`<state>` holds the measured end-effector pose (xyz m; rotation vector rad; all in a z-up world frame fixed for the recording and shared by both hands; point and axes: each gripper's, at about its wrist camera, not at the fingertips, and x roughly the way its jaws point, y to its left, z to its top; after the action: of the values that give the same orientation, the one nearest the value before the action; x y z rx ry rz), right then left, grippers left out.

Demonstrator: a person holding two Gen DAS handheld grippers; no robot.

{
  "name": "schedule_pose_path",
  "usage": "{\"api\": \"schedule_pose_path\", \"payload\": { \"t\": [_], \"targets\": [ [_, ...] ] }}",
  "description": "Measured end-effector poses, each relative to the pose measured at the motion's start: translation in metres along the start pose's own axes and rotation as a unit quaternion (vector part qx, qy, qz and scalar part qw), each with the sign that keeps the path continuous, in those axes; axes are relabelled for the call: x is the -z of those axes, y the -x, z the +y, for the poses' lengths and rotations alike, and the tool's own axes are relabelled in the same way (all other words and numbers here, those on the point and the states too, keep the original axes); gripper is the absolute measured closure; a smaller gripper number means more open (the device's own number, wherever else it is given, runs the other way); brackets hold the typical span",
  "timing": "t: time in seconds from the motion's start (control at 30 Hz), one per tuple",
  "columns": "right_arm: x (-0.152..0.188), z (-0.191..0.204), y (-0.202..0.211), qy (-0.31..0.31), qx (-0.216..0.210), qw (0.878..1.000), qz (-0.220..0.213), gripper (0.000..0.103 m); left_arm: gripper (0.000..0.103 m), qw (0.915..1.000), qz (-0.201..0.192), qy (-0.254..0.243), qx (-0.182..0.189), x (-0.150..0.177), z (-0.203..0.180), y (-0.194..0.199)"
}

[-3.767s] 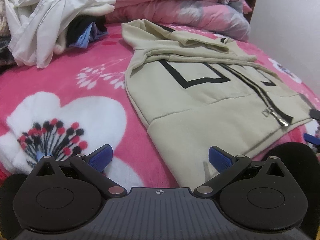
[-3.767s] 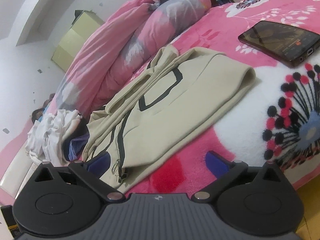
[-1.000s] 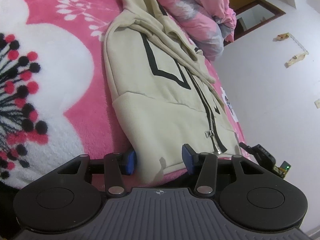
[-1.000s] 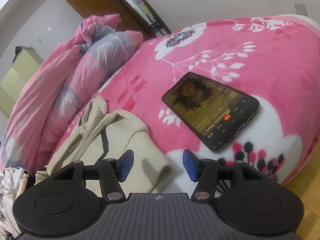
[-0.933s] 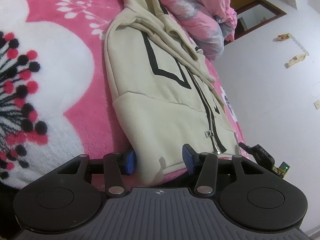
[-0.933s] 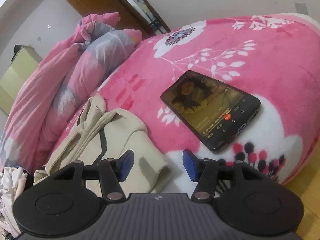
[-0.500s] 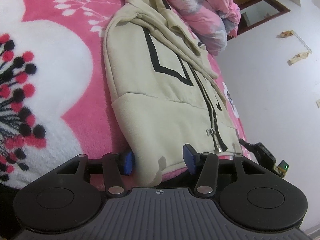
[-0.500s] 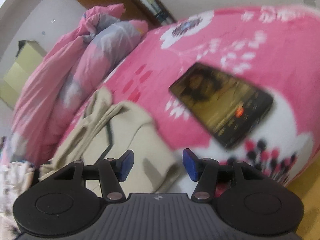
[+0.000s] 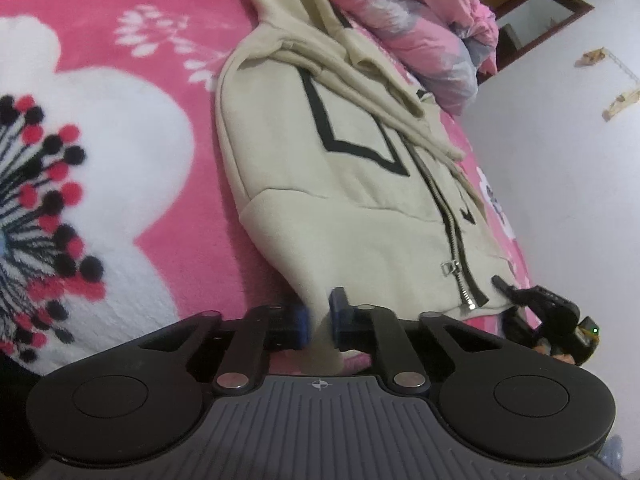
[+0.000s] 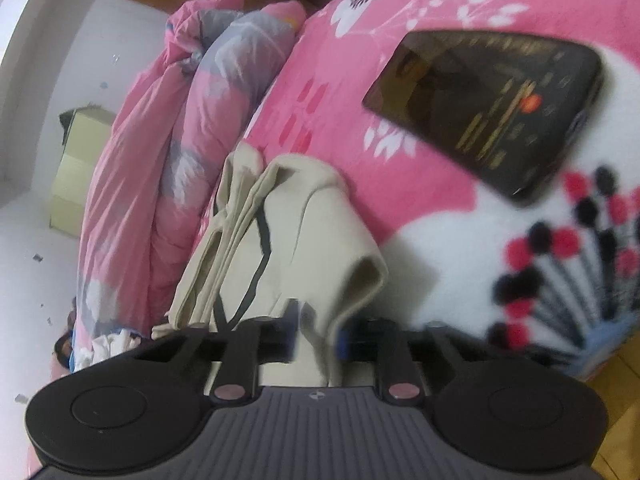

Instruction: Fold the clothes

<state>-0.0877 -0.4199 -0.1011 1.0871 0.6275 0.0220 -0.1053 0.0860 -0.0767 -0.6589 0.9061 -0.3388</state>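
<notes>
Left hand-held gripper (image 9: 319, 320) was clamped on the near hem corner of the beige hoodie (image 9: 344, 184), which lay on the pink floral bed (image 9: 120, 184) straight ahead. Right hand-held gripper (image 10: 318, 334) pinched the hoodie's other hem corner, fabric bunched upward; a phone (image 10: 486, 108) lay ahead to its right.

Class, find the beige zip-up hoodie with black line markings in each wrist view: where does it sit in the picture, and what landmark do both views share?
Left wrist: beige zip-up hoodie fills the centre, its hem pinched in the left gripper.
Right wrist: hoodie sits centre-left, its corner pinched in the right gripper.
Shared landmark: the rolled pink-and-grey quilt beyond the hoodie.
</notes>
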Motion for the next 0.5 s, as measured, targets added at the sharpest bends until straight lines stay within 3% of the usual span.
{"api": "schedule_pose_path", "payload": {
  "t": [0.13,0.5],
  "targets": [
    [0.007,0.011,0.015,0.02,-0.023,0.999,-0.02,0.099,0.097,0.9993,-0.031,-0.006,0.019,-0.004,-0.01,0.021],
    [0.025,0.04,0.065,0.048,-0.076,0.995,-0.04,0.099,0.097,0.9965,-0.058,-0.044,0.041,-0.012,-0.02,0.075]
  ]
}}
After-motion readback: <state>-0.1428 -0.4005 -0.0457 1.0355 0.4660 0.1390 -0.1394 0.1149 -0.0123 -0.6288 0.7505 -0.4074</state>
